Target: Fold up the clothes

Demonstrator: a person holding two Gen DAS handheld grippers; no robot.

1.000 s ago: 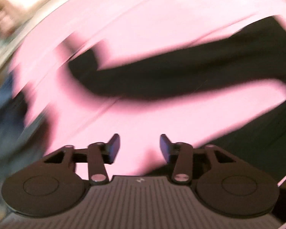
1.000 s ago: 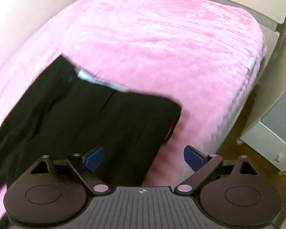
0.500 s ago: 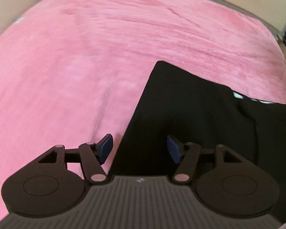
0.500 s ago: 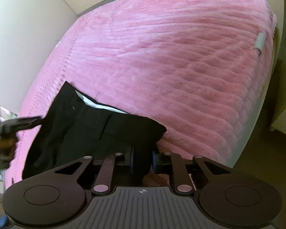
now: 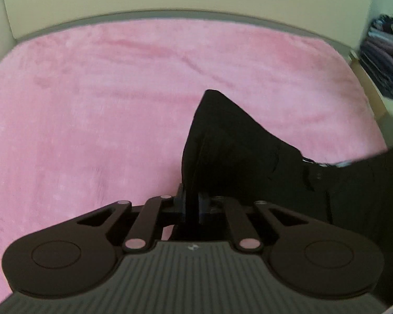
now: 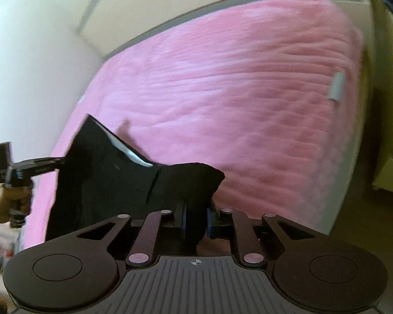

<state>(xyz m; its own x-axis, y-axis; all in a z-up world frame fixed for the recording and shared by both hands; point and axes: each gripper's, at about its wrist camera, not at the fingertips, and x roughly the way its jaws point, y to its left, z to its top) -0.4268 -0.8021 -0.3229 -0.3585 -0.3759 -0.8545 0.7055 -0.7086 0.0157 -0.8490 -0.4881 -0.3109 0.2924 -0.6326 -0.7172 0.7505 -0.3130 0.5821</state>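
One pair of black trousers (image 6: 112, 183) hangs above the pink bed (image 6: 249, 99), stretched between two tools. Left tool (image 5: 190, 204) pinches one edge of the cloth; right tool (image 6: 195, 221) pinches another. One grey tag (image 6: 336, 86) lies near the bed's edge.

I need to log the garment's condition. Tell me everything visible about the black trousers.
The black trousers are dark, smooth woven fabric with a pale inner waistband lining showing along the top edge and a fly seam below it. They hang spread over the pink bed cover, pinched at one edge by the left tongs and at the other by the right tongs.
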